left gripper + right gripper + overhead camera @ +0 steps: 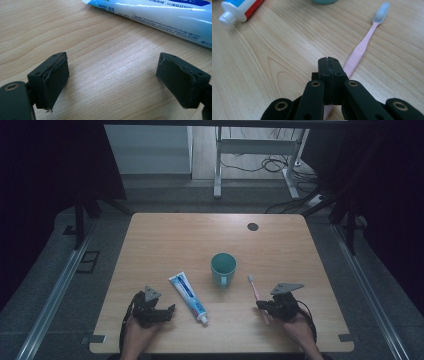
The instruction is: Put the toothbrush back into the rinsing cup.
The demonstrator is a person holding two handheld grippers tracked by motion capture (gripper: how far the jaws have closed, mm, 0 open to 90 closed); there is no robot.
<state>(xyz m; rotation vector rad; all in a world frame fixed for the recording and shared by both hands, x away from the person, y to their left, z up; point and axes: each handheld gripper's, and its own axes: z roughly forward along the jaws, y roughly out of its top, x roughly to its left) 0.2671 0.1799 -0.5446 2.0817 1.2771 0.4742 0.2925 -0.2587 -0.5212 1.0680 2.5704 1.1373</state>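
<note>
Right gripper point(329, 65), jaws closed and empty, hovers over the toothbrush point(362, 47) handle at lower right; they must open to grasp. Left gripper point(112, 80) jaws gape empty.

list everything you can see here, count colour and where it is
teal ceramic mug with a handle: one, teal, middle of the table, handle toward the person
white and blue toothpaste tube with a white cap: one, white, blue and red, lying left of the mug, cap toward the person
pink plastic toothbrush with pale bristles: one, pink, lying right of the mug, handle passing under the right tool
light wooden table: one, pale wood, with a dark round hole near its far edge
left tool: one, black, jaws open, near the tube
right tool: one, black, jaws shut, just above the toothbrush handle
hands: two, at the near edge
</note>
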